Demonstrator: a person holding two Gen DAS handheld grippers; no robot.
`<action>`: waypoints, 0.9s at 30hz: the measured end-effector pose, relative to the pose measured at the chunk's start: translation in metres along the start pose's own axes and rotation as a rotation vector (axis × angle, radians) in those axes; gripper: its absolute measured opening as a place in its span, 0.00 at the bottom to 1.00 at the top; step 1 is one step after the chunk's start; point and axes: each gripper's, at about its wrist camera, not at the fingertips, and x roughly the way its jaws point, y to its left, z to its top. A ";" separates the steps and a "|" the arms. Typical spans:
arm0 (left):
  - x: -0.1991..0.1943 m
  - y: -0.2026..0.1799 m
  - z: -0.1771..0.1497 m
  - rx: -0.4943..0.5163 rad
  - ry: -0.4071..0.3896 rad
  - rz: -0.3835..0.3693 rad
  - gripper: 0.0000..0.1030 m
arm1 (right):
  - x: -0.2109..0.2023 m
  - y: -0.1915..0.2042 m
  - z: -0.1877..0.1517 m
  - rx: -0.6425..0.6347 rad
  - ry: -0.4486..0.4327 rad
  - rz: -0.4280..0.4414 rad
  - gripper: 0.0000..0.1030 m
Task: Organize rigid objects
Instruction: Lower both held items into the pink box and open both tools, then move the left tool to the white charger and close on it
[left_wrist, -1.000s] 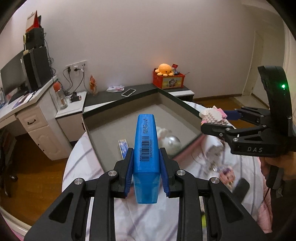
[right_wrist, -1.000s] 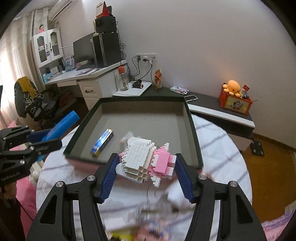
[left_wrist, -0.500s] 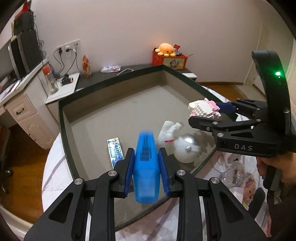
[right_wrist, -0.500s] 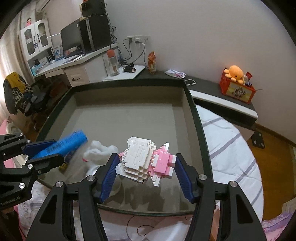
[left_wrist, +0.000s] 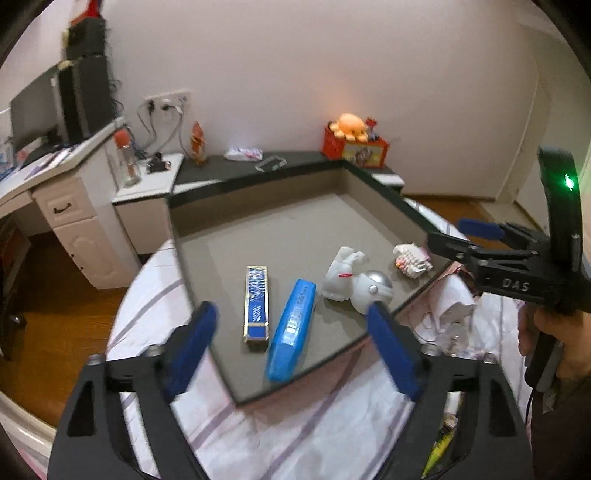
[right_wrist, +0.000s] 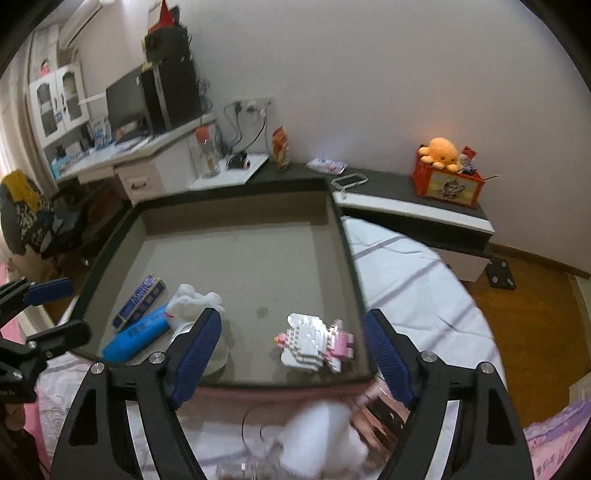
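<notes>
Right wrist view shows the right gripper (right_wrist: 291, 354) spread wide and empty above the brick-built toy (right_wrist: 314, 343) lying in the tray (right_wrist: 347, 236), a light, stiff but crumbly piece best pinched across its white body, while the left gripper (left_wrist: 291, 347) gapes empty over the blue case (left_wrist: 291, 328).

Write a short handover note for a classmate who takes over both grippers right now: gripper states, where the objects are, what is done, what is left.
Left gripper: open, empty, above the tray's near edge.
Right gripper: open, empty, over the tray's near right corner.
In the tray: blue case, blue-and-gold box beside it, white astronaut toy, pink-and-white brick model.
Done: those four lie in the tray.
Left: clutter lies on the cloth in front of the tray, too blurred to identify; check it for more rigid items.
</notes>
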 end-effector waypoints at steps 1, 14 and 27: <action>-0.011 -0.001 -0.003 -0.009 -0.021 0.011 0.94 | -0.010 -0.001 -0.002 0.010 -0.018 -0.006 0.79; -0.078 -0.027 -0.065 -0.027 -0.070 0.034 1.00 | -0.122 0.007 -0.067 0.042 -0.120 -0.080 1.00; -0.087 -0.079 -0.098 0.086 0.001 -0.002 1.00 | -0.151 -0.002 -0.130 0.113 -0.074 -0.095 1.00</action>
